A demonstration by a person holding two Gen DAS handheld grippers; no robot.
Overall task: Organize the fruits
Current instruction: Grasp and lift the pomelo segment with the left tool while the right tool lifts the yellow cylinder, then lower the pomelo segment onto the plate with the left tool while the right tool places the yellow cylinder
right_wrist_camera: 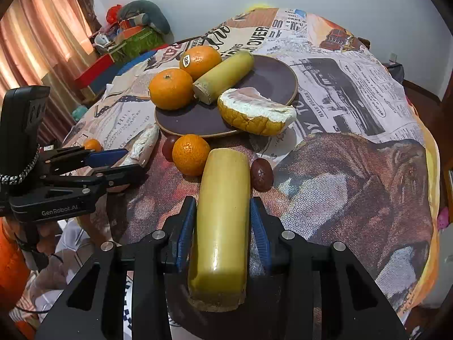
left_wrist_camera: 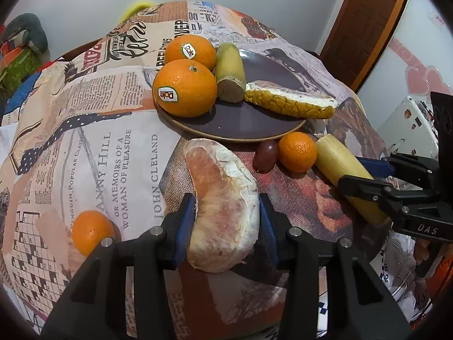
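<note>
The left tongs [left_wrist_camera: 226,226] are clamped on a peeled pomelo segment [left_wrist_camera: 223,206], blue pads pressed to both its sides; it lies on the desk [left_wrist_camera: 93,130] just short of the dark plate [left_wrist_camera: 243,121]. The right tongs [right_wrist_camera: 222,226] are clamped on a yellow sugarcane piece [right_wrist_camera: 222,221], which lies lengthwise toward the plate [right_wrist_camera: 271,73], its far end beside a small orange [right_wrist_camera: 191,154].

On the plate, two large oranges [left_wrist_camera: 185,87] fill the left rim, a second sugarcane piece [left_wrist_camera: 230,72] leans against them, and a pomelo slice with rind [left_wrist_camera: 288,102] stretches past the right rim. The plate's near middle and far right part are bare. Between the plate's near edge and the tongs sit the small orange and a dark grape [left_wrist_camera: 265,155], touching each other; in the right wrist view a brown round fruit [right_wrist_camera: 261,174] lies just beside the held sugarcane. Another small orange [left_wrist_camera: 92,232] rests well apart near the desk's left edge. Wide open cloth lies to the left and right of the plate; the desk falls away at its rounded edges.

Both large oranges carry "Dole" stickers [left_wrist_camera: 167,95]. The newspaper-print cloth reads "FANNY HILL OR MEMOIRS OF A WOMAN OF PLEASURE", "JOHN CLELAND" and "PENGUIN POPULAR CLASSICS". The tools read "DAS" and "GenRobot.AI".
</note>
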